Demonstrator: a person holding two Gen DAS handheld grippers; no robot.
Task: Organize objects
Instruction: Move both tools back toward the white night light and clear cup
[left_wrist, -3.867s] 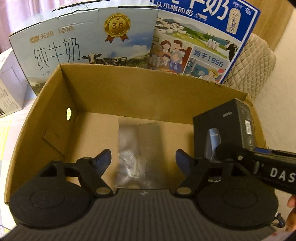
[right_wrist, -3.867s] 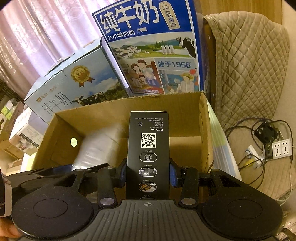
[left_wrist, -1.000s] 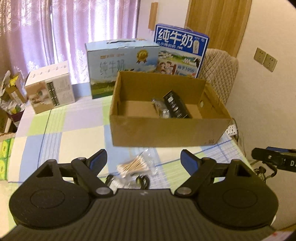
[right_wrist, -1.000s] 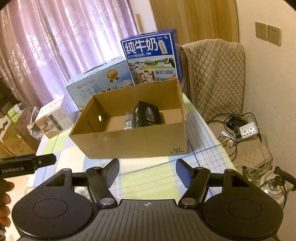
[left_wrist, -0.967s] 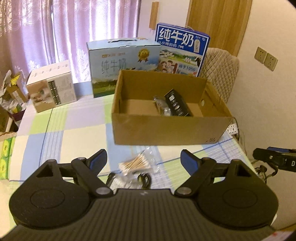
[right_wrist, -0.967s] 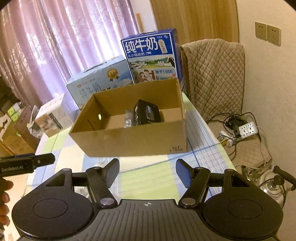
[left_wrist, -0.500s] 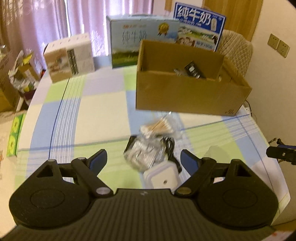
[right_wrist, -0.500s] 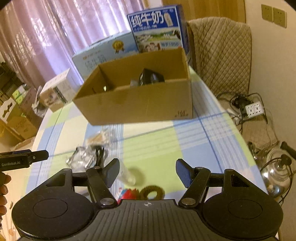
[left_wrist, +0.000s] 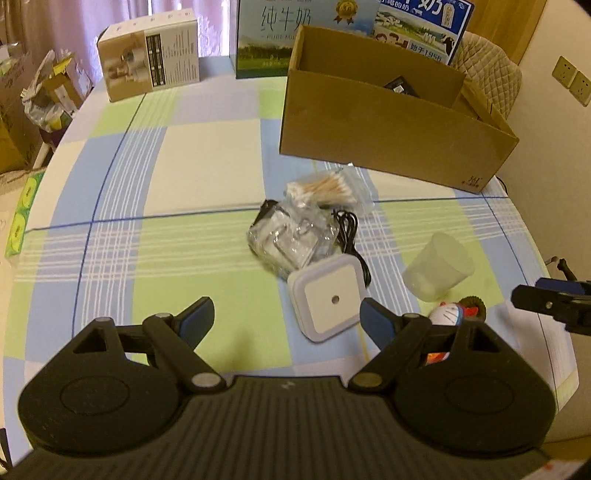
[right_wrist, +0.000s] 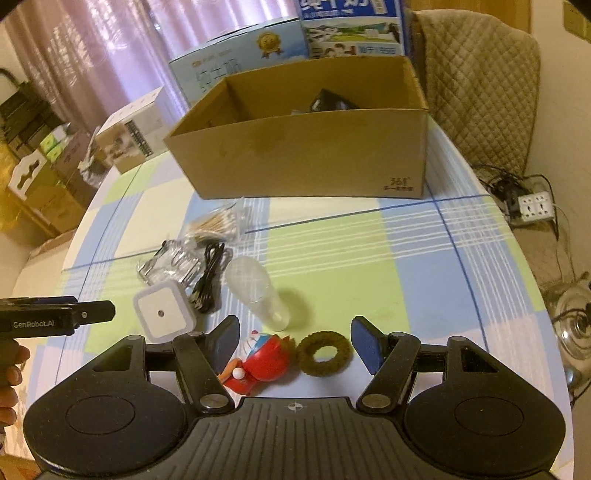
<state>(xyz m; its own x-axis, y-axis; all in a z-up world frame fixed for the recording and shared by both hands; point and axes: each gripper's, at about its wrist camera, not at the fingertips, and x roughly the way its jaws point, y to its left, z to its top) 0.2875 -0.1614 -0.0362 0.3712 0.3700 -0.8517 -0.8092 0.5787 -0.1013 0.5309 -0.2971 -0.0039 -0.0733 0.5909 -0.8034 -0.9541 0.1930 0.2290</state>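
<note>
Fingers of both our left gripper (left_wrist: 284, 317) and right gripper (right_wrist: 293, 341) are spread apart, holding nothing, above loose items lying in front of the cardboard box (right_wrist: 310, 155). We judge we are choosing the next pick: the white square nightlight (left_wrist: 327, 301) sits nearest the left gripper, farthest from the box, so we must lower and close on it.

A cardboard box (right_wrist: 310, 147) sits at upper centre of the table (right_wrist: 369, 251), with a cup (right_wrist: 258, 291), toy (right_wrist: 266, 358) and ring (right_wrist: 323, 352) clustered below it.
</note>
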